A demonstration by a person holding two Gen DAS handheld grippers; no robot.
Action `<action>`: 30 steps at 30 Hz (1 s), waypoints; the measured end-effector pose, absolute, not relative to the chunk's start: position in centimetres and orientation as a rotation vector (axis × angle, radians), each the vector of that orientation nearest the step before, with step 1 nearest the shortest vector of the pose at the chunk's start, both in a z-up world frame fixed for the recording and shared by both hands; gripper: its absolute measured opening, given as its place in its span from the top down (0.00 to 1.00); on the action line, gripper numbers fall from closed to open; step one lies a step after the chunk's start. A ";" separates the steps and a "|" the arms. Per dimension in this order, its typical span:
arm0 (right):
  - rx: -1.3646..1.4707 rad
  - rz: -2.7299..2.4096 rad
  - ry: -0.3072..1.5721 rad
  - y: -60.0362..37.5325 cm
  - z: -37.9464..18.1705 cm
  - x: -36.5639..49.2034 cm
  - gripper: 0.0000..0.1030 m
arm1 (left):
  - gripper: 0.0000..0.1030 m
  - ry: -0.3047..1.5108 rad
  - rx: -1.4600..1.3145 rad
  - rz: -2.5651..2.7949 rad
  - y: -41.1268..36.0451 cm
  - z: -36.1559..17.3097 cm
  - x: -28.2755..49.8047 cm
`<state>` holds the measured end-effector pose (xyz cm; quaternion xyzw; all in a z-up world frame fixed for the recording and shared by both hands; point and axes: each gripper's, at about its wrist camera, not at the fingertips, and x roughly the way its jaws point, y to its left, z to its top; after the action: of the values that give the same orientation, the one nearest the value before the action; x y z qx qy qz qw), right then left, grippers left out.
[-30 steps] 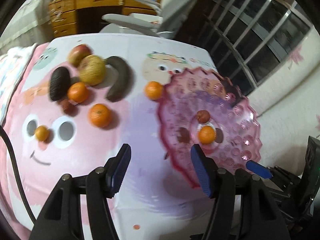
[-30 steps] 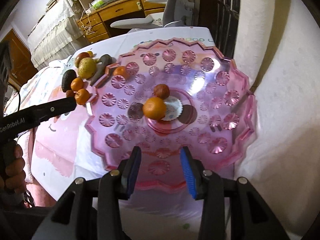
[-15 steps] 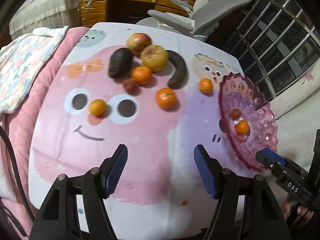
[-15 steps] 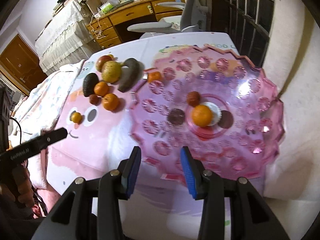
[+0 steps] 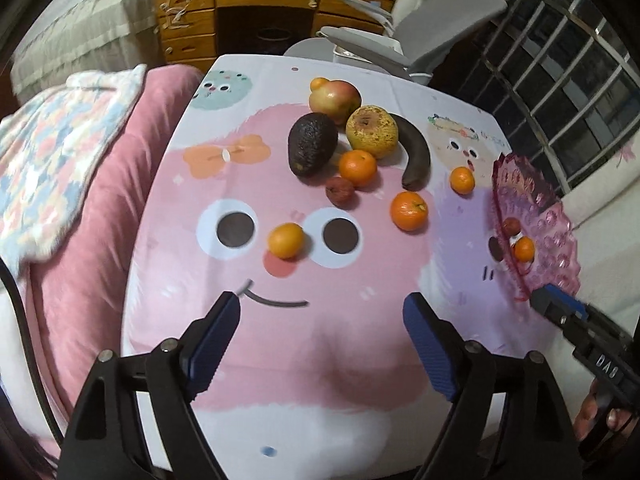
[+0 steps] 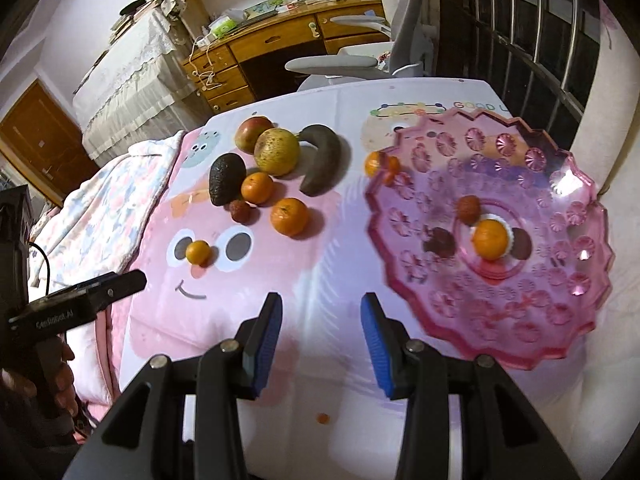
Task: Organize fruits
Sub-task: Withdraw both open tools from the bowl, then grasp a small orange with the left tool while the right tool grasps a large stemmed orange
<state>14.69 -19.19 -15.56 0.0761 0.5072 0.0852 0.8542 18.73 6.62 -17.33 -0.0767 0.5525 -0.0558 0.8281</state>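
A pink glass plate point(image 6: 560, 320) at the table's right holds an orange point(image 6: 489, 239) and a lychee point(image 6: 468, 208); it also shows in the left wrist view point(image 5: 556, 236). Loose fruit lies at the far middle: avocado point(image 5: 312, 144), apple point(image 5: 334, 96), pear point(image 5: 372, 126), dark banana point(image 5: 414, 152), lychee point(image 5: 340, 191) and several oranges, one point(image 5: 409, 211) nearest the plate and one small point(image 5: 285, 240) on the cloth's face. My left gripper point(image 5: 320, 322) is open and empty above the near cloth. My right gripper point(image 6: 320, 320) is open and empty, left of the plate.
The table carries a pink cartoon-face cloth point(image 5: 280, 340). A pink cushion with a patterned blanket point(image 5: 60, 168) lies to the left. A grey office chair point(image 5: 400, 40) and a wooden desk point(image 5: 256, 12) stand behind. A barred window point(image 5: 568, 72) is to the right.
Both grippers have pulled back and swung left, away from the plate, so the loose fruit now sits in the middle of both views. Both stay open and empty.
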 end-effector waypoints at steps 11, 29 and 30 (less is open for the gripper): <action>0.152 0.055 0.980 -12.9 -16.6 18.2 0.60 | 0.18 1.253 -0.026 -0.314 9.1 -21.6 23.3; -0.054 0.010 0.963 -8.6 -23.5 24.1 0.45 | 0.26 1.298 -0.059 -0.346 8.8 -27.2 27.7; -0.060 0.017 0.969 -8.7 -23.9 24.3 0.45 | 0.28 1.304 -0.065 -0.345 8.8 -27.4 27.9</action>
<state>24.34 -8.66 -23.89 -0.0288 0.4655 0.0082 0.8845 27.86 8.79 -27.44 -0.0300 0.6036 -0.1598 0.7805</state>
